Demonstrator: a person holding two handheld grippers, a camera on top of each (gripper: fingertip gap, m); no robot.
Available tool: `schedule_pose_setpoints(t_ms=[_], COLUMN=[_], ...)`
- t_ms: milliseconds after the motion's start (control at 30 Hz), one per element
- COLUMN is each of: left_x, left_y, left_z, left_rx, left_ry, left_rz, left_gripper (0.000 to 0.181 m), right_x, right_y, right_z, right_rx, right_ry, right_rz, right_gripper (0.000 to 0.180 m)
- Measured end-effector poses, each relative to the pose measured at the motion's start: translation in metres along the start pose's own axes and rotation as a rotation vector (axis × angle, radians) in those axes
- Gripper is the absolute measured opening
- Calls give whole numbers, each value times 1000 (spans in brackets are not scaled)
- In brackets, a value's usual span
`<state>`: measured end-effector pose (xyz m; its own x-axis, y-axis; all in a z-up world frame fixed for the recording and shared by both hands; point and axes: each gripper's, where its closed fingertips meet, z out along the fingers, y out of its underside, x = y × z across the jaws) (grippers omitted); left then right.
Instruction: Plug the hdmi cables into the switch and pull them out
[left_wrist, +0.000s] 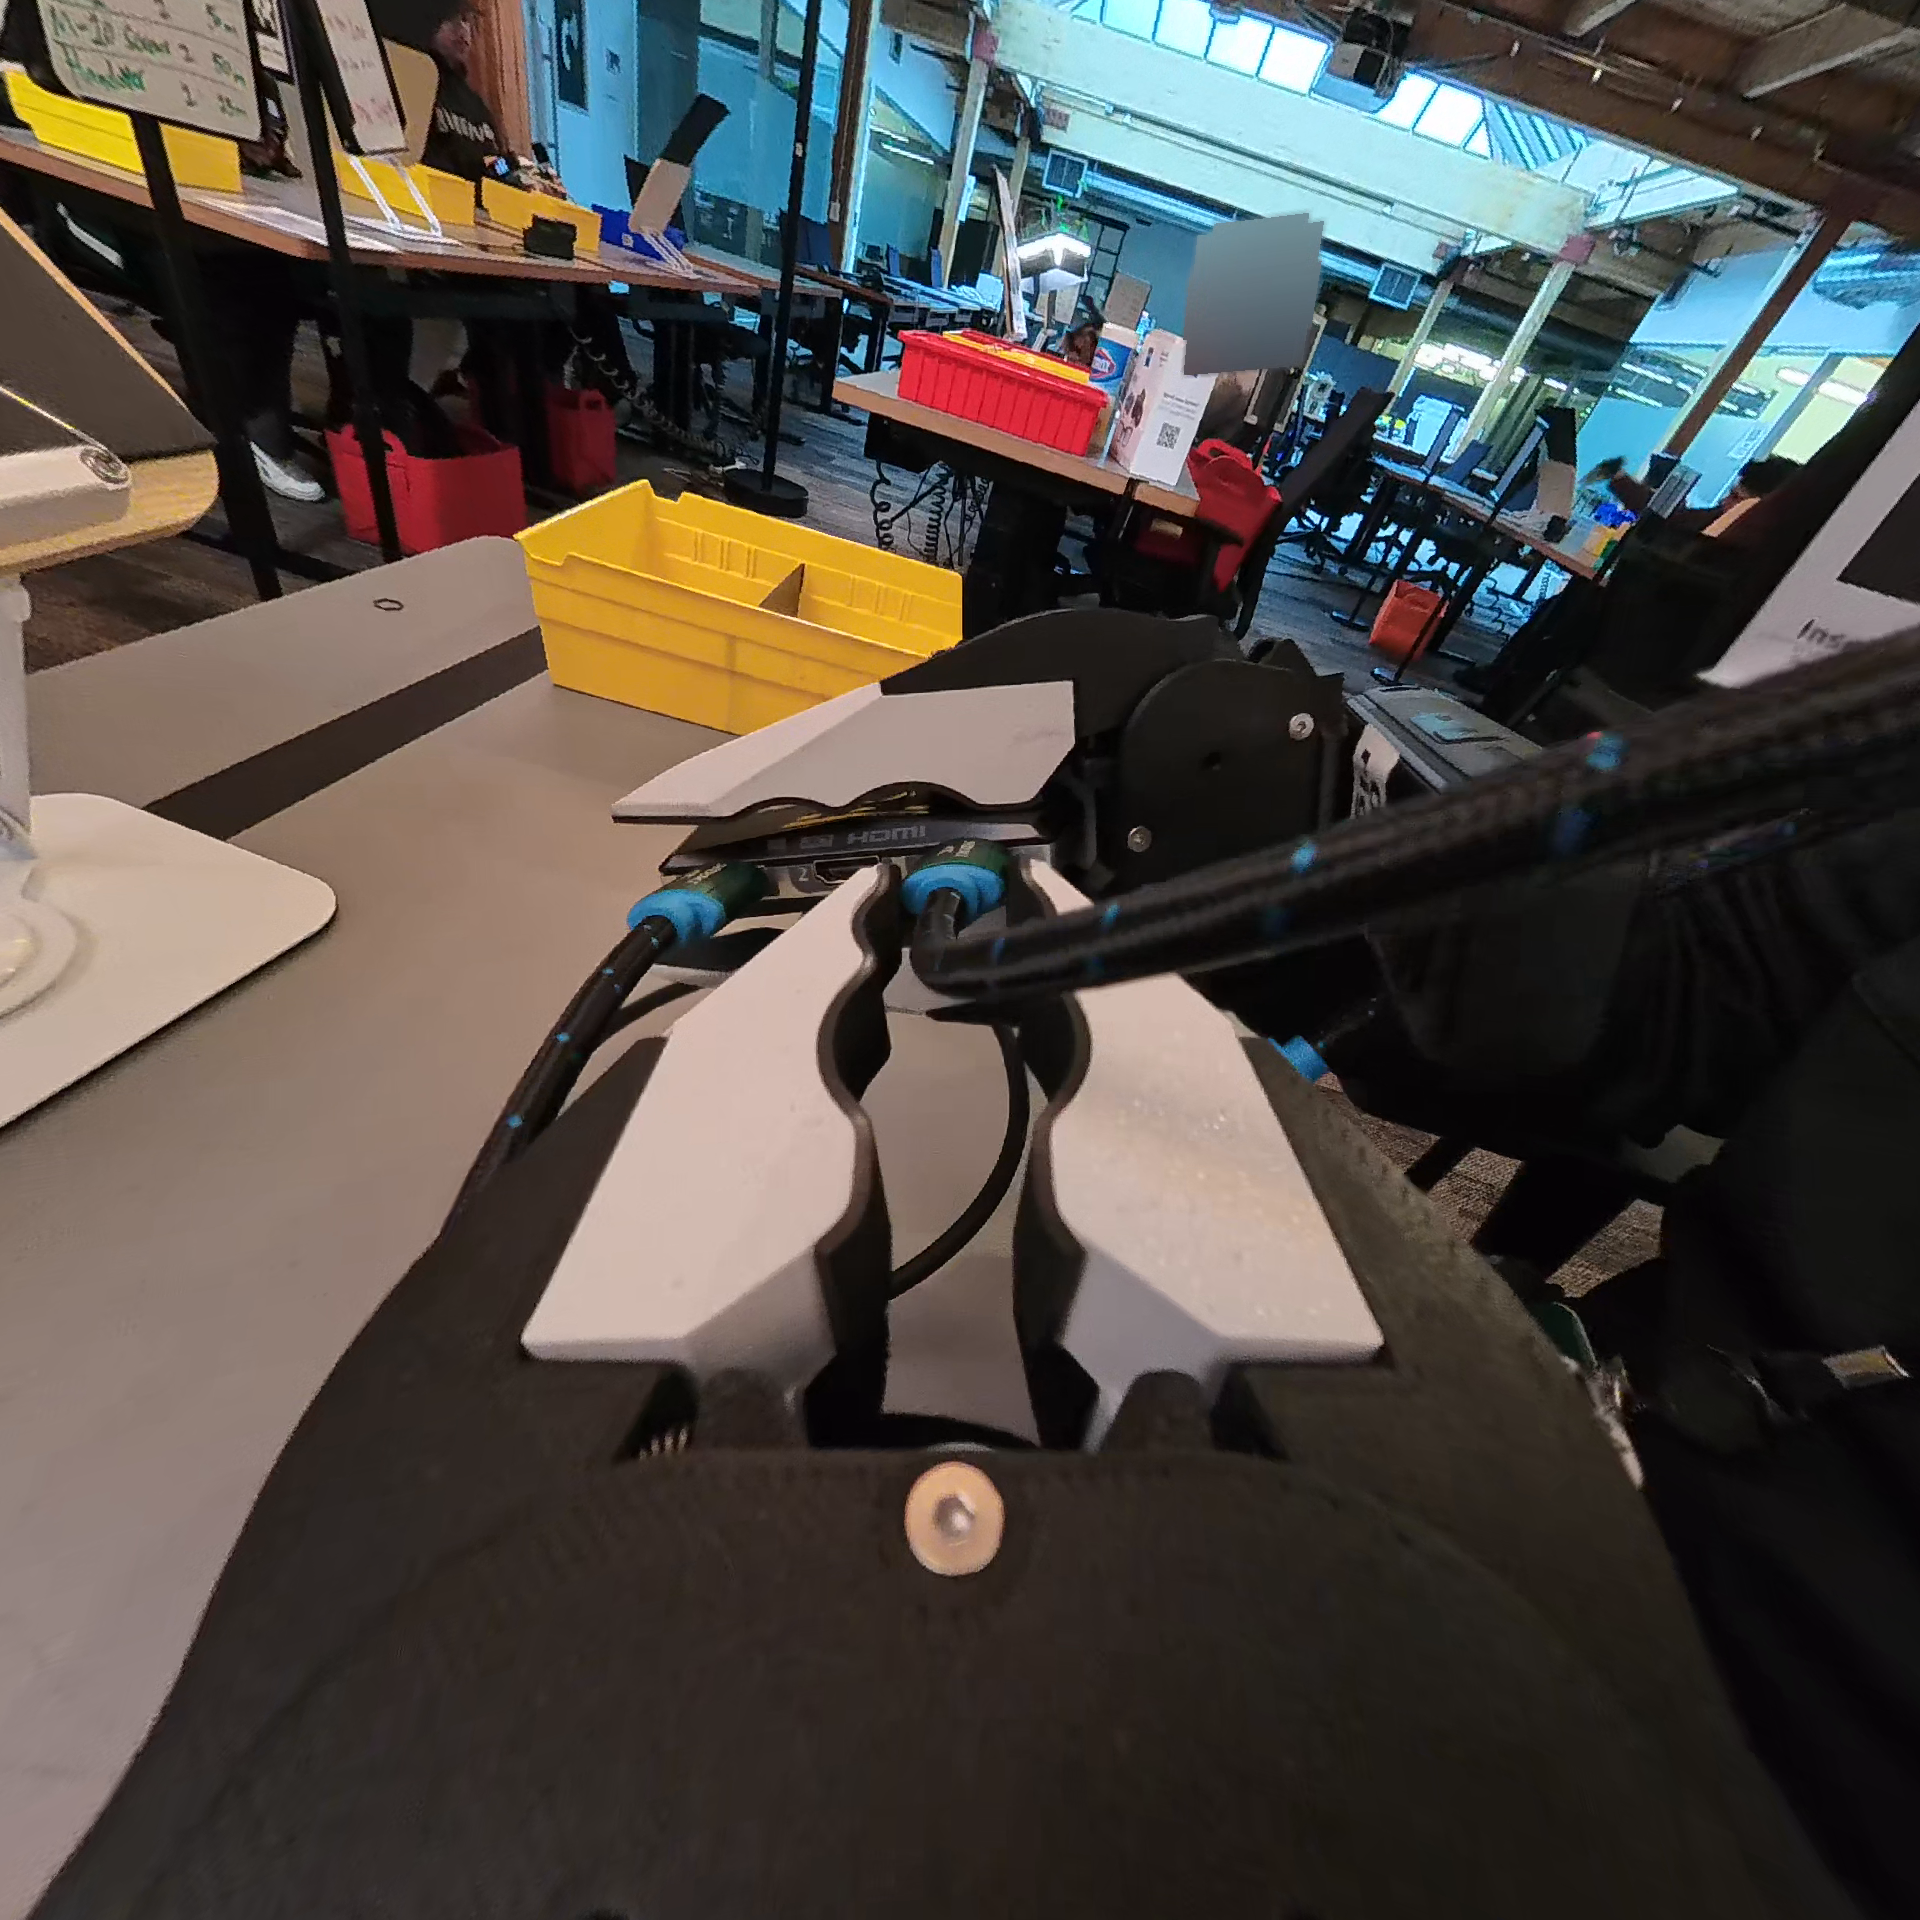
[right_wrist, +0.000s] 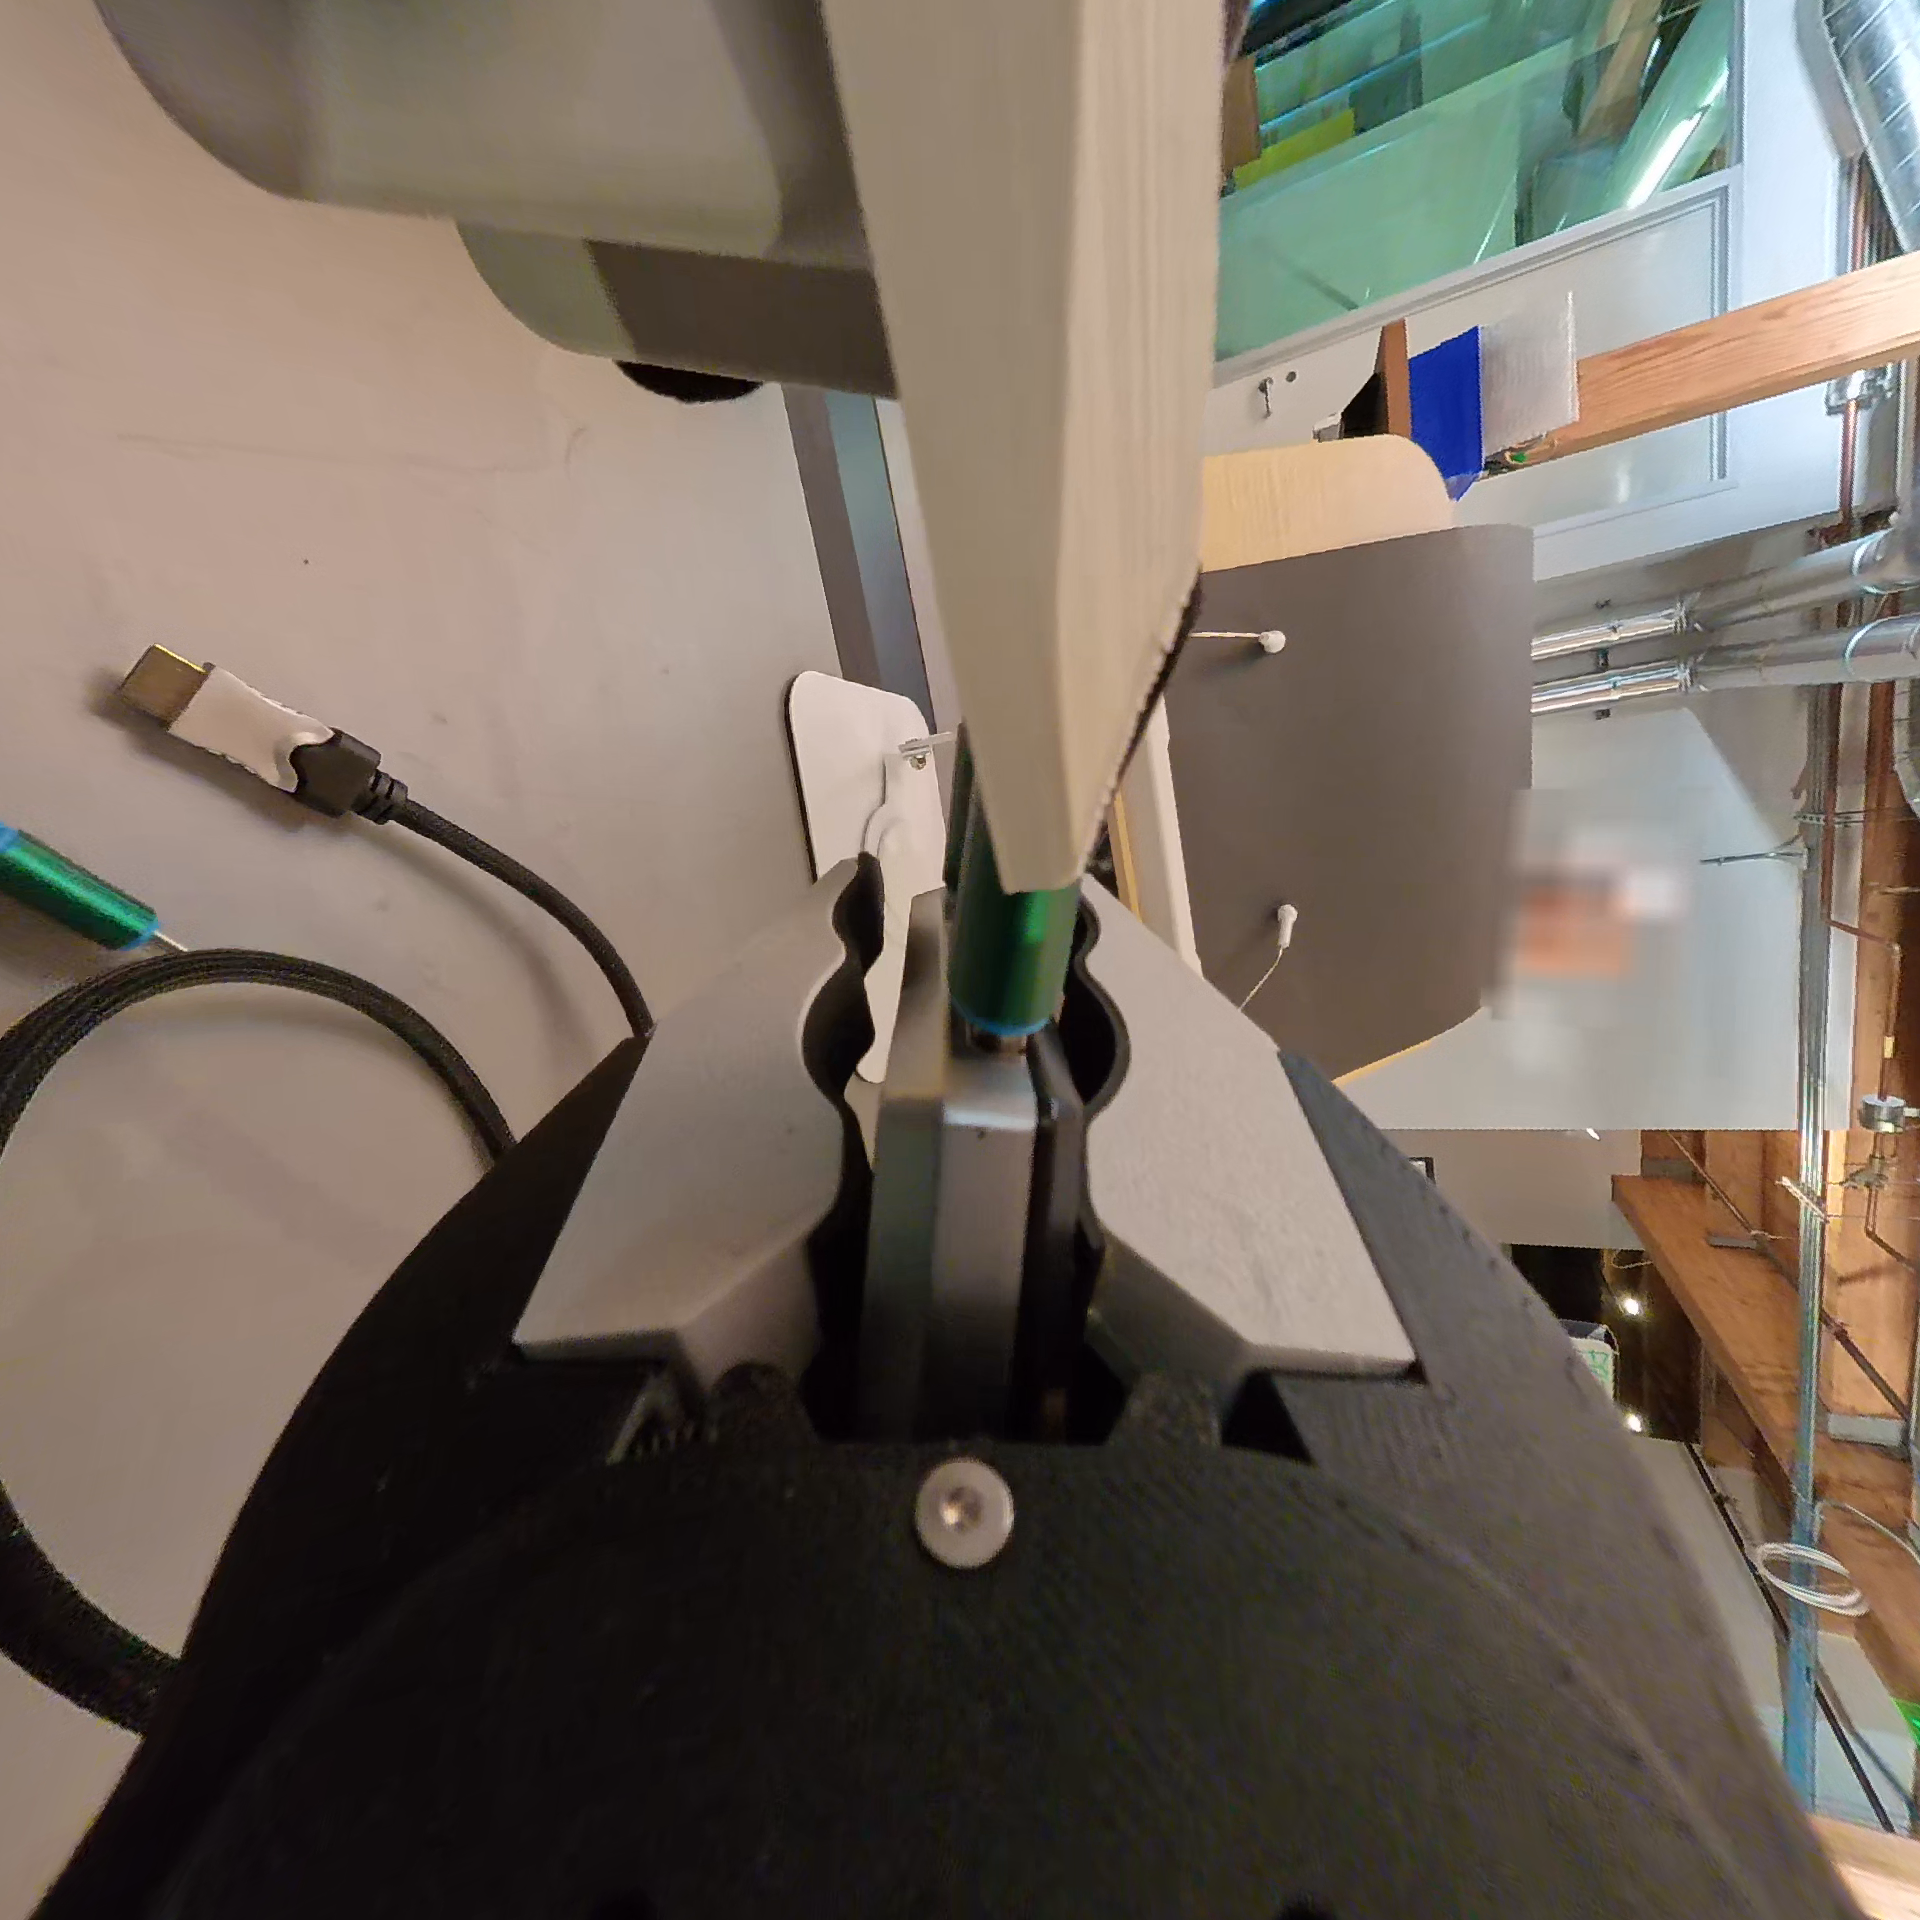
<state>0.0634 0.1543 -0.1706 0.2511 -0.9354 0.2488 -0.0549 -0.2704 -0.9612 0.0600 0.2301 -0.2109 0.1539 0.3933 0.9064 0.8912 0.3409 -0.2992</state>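
The right gripper (left_wrist: 831, 821) has its jaws clamped on the switch (left_wrist: 862, 836), lifted just above the surface (left_wrist: 312, 1195). Two green plugs (left_wrist: 951, 878) sit in the switch. The left gripper (left_wrist: 940, 914), jaws parted around the right-hand plug, needs to close and pull straight back.

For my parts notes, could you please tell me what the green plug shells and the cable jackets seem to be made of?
Green plug shells: probably anodised metal, given the smooth satin sheen. Cable jackets: braided fabric, black with blue flecks; the weave shows.
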Motion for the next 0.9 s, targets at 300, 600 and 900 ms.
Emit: schedule_pose_setpoints(t_ms=[300, 600, 900], left_x=[3, 7, 8], left_y=[0, -1, 5], left_z=[-1, -5, -2], left_rx=[-31, -42, -81], left_ry=[7, 48, 55], left_rz=[22, 19, -14], left_gripper=[19, 19, 19], right_x=[-1, 0, -3], right_y=[-4, -11, -8], right_z=[-2, -4, -5], right_rx=[21, 56, 43], right_ry=[-14, -6, -24], right_rz=[-13, -19, -55], right_gripper=[31, 31, 31])
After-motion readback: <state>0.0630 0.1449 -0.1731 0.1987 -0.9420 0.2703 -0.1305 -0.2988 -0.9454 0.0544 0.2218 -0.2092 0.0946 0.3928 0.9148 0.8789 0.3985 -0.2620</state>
